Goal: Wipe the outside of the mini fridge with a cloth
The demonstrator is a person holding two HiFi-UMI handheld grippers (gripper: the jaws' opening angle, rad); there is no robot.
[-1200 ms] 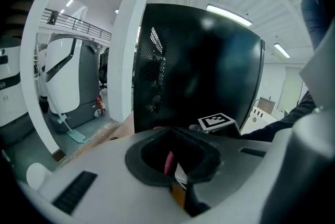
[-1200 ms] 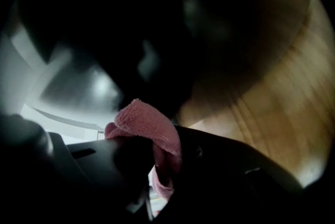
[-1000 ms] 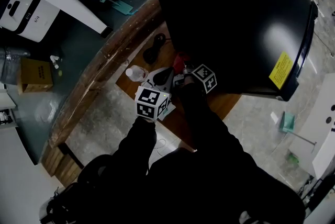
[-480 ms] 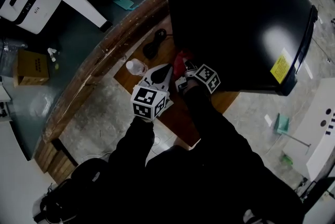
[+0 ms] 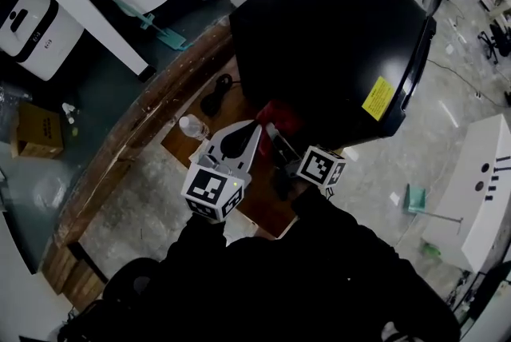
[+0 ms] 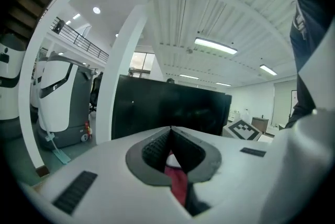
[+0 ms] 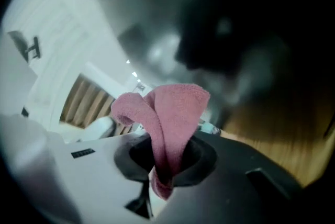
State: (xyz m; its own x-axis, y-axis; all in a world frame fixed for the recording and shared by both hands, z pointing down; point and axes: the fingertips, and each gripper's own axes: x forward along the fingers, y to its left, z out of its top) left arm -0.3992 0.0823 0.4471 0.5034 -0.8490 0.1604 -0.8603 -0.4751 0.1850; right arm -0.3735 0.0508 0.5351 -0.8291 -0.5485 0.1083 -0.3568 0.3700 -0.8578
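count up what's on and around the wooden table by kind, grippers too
mini fridge: 1
cloth: 1, pink-red, clamped in the right gripper
clear bottle: 1
black cable: 1
grippers: 2, left gripper and right gripper
total: 6

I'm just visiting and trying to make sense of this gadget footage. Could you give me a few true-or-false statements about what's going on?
1. The right tongs grip a pinkish-red cloth. True.
2. The mini fridge is white. False: it is black.
3. A yellow sticker sits on the fridge. True.
4. The water bottle stands on top of the fridge. False: it is on the wooden table, beside the fridge.
5. The left tongs gape wide open. False: their tips are together.
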